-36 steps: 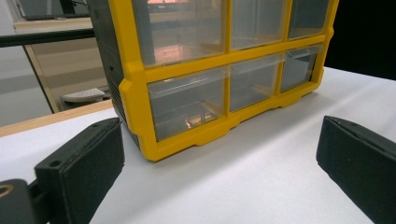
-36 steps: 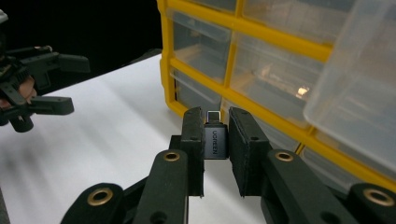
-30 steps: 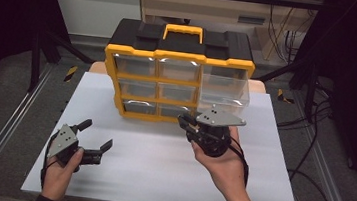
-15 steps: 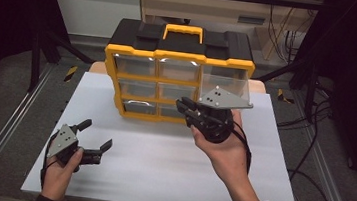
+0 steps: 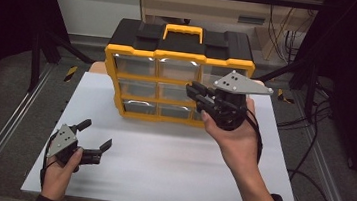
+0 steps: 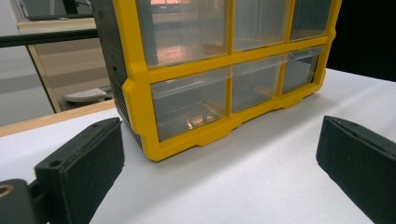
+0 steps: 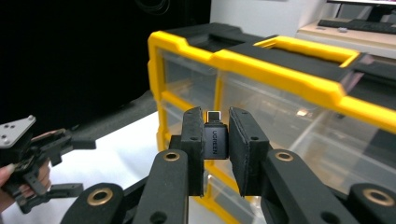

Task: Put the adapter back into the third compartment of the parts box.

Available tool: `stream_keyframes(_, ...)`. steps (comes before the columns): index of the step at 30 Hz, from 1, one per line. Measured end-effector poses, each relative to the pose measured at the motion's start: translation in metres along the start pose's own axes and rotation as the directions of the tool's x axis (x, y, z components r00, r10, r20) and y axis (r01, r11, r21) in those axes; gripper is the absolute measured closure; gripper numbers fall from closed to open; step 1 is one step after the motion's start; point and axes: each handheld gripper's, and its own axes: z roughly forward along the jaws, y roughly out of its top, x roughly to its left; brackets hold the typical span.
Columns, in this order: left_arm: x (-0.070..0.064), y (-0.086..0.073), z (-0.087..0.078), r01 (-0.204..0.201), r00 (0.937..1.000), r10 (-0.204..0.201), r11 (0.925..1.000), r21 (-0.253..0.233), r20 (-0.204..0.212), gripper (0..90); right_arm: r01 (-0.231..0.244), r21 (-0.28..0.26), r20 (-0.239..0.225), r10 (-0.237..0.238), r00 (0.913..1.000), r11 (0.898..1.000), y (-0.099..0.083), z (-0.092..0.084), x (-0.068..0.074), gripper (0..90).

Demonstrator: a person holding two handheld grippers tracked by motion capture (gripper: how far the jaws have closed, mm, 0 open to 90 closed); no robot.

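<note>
Gripper work centres on the right gripper [image 7: 215, 154], whose two black jaws are pressed on a small dark adapter [image 7: 215, 140] with a metal plug end sticking up between the pads; lettering runs down its side. Ahead of that gripper, and close to it, stands the yellow-and-black drawer organizer [image 5: 176, 82] with its clear drawers, all of them looking pushed in as far as the high view tells. In that view the right gripper [image 5: 198, 95] is held up off the table [image 5: 159, 164] in front of the right-hand columns of drawers, its tips level with the middle row and very near the front face; whether they touch it cannot be told. Off to its side and lower, well apart, the left gripper [image 5: 94, 139] rests on the table with its jaws spread wide and nothing between them; from its own view the organizer's lower left corner lies ahead. Judging by this, the pick-up of the adapter is done and the carry to the organizer is nearly over, while a drawer has yet to be pulled out and the adapter dropped in, which probably falls to the idle left gripper.
</note>
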Motion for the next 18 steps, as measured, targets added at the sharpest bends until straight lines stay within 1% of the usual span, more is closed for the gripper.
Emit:
stream_keyframes(5, 0.001, 0.000, -0.002, 0.005, 1.0000, -0.005, 1.0000, -0.005, -0.005, 0.8, -0.006, -0.014, 0.035, 0.007, 0.9994, 1.000, 0.003, -0.007, -0.012, 76.5)
stream_keyframes(14, 0.000, 0.000, 0.000, 0.001, 1.0000, -0.001, 1.0000, 0.000, -0.004, 0.8, -0.057, -0.057, 0.087, 0.062, 0.9942, 0.997, 0.003, -0.026, -0.036, 76.5)
stream_keyframes(18, 0.001, 0.000, -0.001, 0.005, 1.0000, -0.005, 1.0000, -0.002, -0.007, 0.8, -0.068, -0.070, 0.112, 0.076, 0.9909, 0.995, 0.002, -0.033, -0.046, 76.5)
